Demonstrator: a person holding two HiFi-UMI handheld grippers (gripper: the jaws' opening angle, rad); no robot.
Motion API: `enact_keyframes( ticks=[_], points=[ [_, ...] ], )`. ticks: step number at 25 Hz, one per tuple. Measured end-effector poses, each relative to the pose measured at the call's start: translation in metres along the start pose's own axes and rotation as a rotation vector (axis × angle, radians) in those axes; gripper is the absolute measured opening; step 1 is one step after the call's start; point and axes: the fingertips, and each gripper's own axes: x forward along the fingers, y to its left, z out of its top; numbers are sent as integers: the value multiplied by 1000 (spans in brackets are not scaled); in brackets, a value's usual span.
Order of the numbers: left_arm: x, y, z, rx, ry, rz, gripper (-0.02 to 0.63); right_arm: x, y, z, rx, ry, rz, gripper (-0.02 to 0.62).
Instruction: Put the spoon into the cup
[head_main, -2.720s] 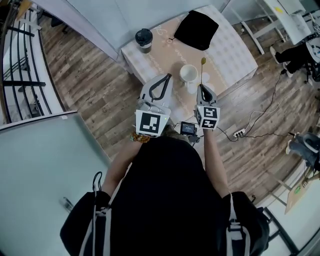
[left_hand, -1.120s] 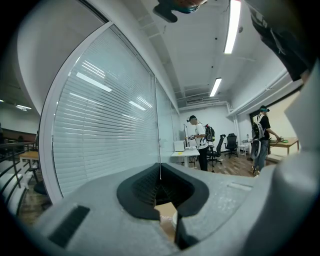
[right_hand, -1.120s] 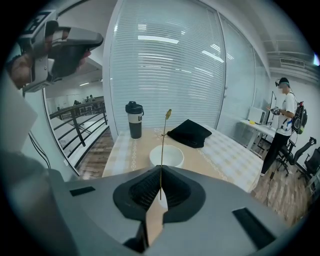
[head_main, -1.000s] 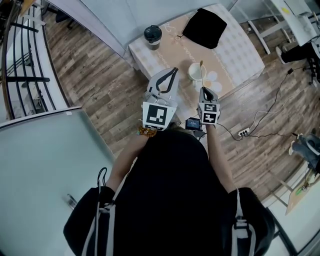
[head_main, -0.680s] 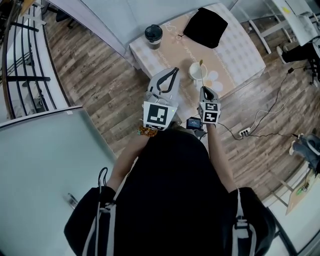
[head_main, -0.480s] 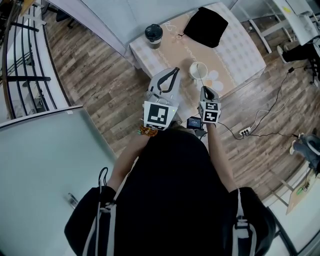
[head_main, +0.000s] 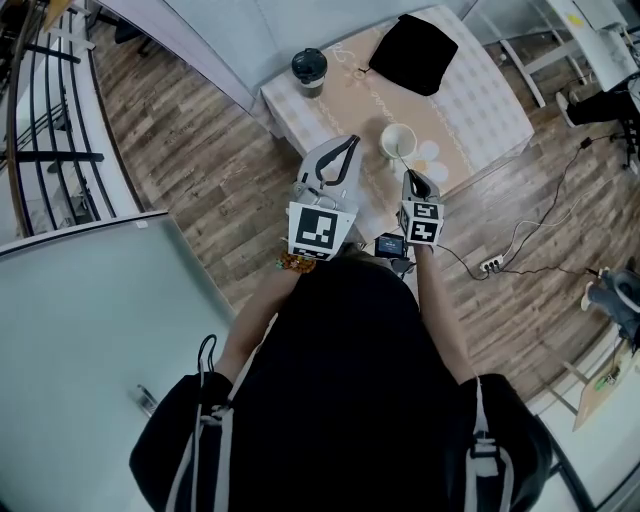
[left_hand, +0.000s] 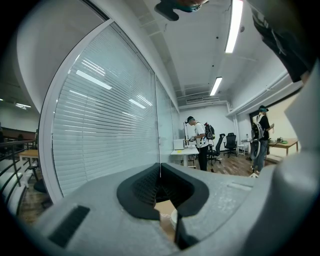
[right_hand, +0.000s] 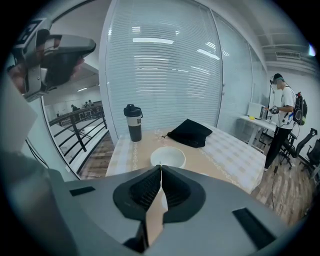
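handling: spoon looks thin, stiff, light and slick; I judge it pivots easily in a pinch, so grip low on the stem.
where: only a sliver shows at my right tool's tips; from the head view it runs ahead to the cup; can't tell if its far end is inside.
cup: white, upright on the bench, just ahead of my right tool.
right tool: clenched on the spoon, jaws nearly touching.
left tool: clenched, empty, left of the cup.

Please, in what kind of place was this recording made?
Probably an office: a glass wall with white blinds, black swivel chairs by white desks, and long ceiling lights.
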Motion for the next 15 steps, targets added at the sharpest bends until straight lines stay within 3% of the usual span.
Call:
enact_keyframes(
  ticks=[15],
  points=[
    [-5,4,-1,4,11,21,18,9,-3,22,-46,-21,11,9]
  ],
)
